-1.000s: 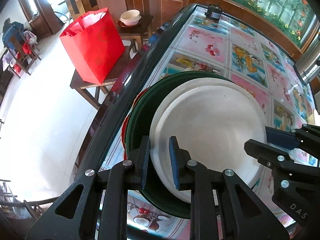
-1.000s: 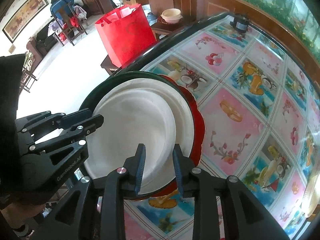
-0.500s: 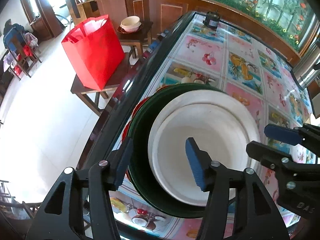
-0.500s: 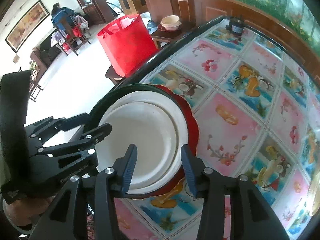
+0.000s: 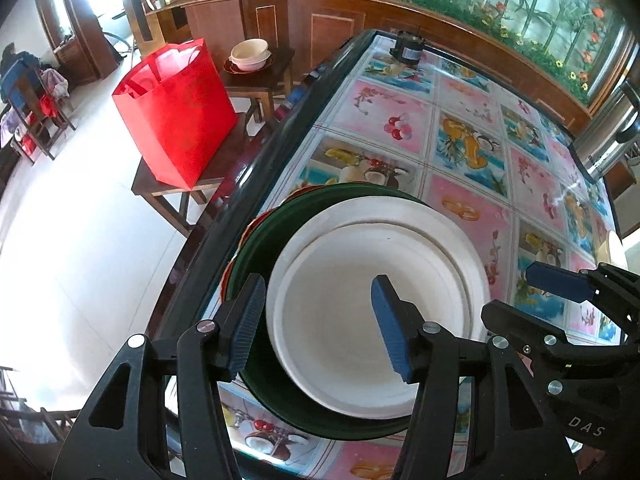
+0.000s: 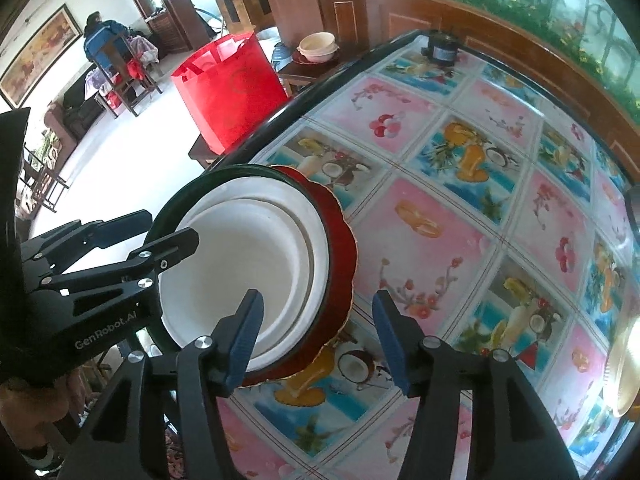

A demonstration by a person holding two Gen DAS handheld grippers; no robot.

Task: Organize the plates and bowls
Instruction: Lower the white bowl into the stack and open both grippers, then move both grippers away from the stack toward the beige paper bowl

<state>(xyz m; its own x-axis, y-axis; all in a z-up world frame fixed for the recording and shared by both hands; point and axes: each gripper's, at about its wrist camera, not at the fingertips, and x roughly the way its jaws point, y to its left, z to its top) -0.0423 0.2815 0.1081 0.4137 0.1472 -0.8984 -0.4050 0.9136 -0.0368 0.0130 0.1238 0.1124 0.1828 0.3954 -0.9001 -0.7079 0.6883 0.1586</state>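
We see a nested stack near the table's [image 5: 472, 128] dark rounded edge: two smooth matte white plates [image 5: 360, 320], round with a stepped rim, sit in a glossy dark green plate [image 5: 256, 240], and that rests on a red plate [image 6: 340, 240] with a scalloped, gilt-looking edge. The tabletop is shiny, tiled with pink and blue fruit pictures.

Our left gripper [image 5: 318, 324] hangs just above the stack with its jaws apart; they have just been opening. The ribbed blue pads straddle the near rim of the white plates without pressing it, and nothing is held.

Our right gripper [image 6: 318, 340] also stands open, its jaws having just widened. The red plate's scalloped edge lies below the gap between them, and its pads grip nothing.
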